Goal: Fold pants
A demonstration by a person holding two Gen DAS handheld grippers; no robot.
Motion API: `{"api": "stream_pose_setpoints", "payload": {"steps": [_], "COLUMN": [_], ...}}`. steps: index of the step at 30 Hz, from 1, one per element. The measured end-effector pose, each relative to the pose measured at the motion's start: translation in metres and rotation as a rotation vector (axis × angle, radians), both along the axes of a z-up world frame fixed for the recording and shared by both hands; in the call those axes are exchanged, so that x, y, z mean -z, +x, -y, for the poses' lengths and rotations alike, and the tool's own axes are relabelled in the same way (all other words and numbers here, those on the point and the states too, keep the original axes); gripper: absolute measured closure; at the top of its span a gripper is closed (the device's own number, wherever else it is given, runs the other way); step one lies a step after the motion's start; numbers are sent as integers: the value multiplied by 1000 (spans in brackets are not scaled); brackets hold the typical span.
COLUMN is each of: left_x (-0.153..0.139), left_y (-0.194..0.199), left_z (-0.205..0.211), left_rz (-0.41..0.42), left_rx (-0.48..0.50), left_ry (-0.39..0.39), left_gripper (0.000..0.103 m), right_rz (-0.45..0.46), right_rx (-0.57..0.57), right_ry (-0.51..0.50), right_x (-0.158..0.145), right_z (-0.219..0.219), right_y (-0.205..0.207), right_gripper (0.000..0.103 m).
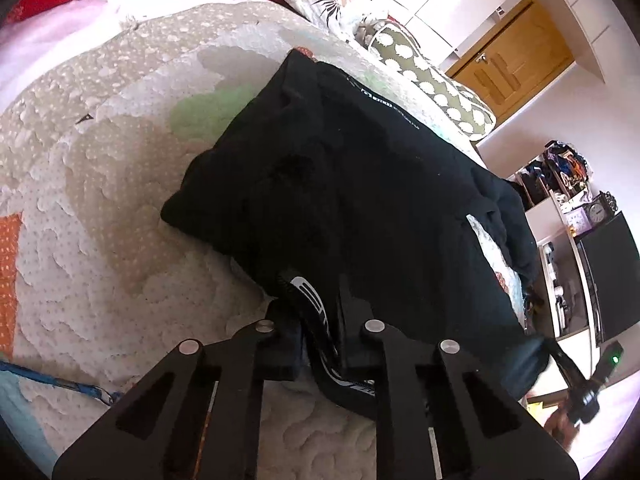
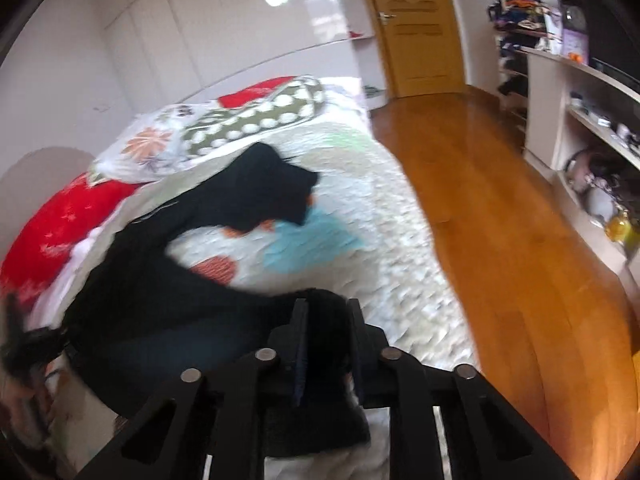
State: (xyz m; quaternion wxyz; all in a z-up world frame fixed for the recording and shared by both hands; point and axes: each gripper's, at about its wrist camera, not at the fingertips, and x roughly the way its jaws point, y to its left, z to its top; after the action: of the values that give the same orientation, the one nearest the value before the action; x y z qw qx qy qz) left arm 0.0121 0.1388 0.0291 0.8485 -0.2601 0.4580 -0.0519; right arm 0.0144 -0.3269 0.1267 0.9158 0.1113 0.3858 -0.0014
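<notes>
Black pants point(image 1: 360, 184) lie spread on the quilted bed point(image 1: 100, 200). My left gripper point(image 1: 320, 312) is shut on the pants' waistband, where a black-and-white drawstring band point(image 1: 316, 320) sits between the fingers. In the right wrist view the pants point(image 2: 168, 280) run across the bed, with the leg ends point(image 2: 276, 188) far off near the pillows. My right gripper point(image 2: 326, 312) is shut on a bunched edge of the pants. The right wrist view is blurred by motion. My right gripper also shows in the left wrist view point(image 1: 580, 384) at the lower right.
Pillows point(image 1: 432, 80) and a red cushion point(image 2: 60, 216) lie at the head of the bed. A wooden floor point(image 2: 500, 220) runs beside the bed, with white shelves point(image 2: 580, 120) of clutter and a wooden door point(image 2: 412, 28) beyond. A blue strap point(image 1: 60, 384) lies on the quilt.
</notes>
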Motion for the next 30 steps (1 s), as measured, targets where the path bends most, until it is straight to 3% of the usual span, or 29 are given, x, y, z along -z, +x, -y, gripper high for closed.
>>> {"api": "stream_pose_setpoints", "payload": {"steps": [2,4,10,15,18,20,23,25,26,28,30], "left_x": [2,-1,-22,-15,-6,-16,-43,-60,-69,-84,-90], "left_y": [-3,-12,-52,-79,-80,-84,-92,-89,-83,-62,-32], "left_z": [-3,-8,-20,-22,-22,-24,-26,-30,-32,-35,-37], "left_rz": [-7,8,37,12,-36,-37,26,75,108,143,159], "left_rx": [-5,-16,-44,-66,-73,-83,-100,-102,-96,-92,-69], "left_ry": [-15,-20,-10,94,106,138,232,250,241,241,224], "left_gripper": [94,95,96,94,84,73,54,24,22,22,21], "right_rz": [-47,-87,-63,-65,-130,-120,-67,-44,-39,-47,-44], "right_rx": [23,7,-8,-26,-44,-39,-52,-78,-91,-100,-116], "right_ry": [-67,-40,-13,-73,-47,-11,-3,9,27,55,77], "right_x": [11,20,2,0,17,13,-3,-14,-18,-23,-23], "right_z": [-2,0,6,-1,-3,-2,-8,-13,-14,-17,-21], "right_y": [12,16,-1,0,12,16,29,48,61,91,117], "right_gripper": [96,97,99,99,99,99,96,89,77,61,59]}}
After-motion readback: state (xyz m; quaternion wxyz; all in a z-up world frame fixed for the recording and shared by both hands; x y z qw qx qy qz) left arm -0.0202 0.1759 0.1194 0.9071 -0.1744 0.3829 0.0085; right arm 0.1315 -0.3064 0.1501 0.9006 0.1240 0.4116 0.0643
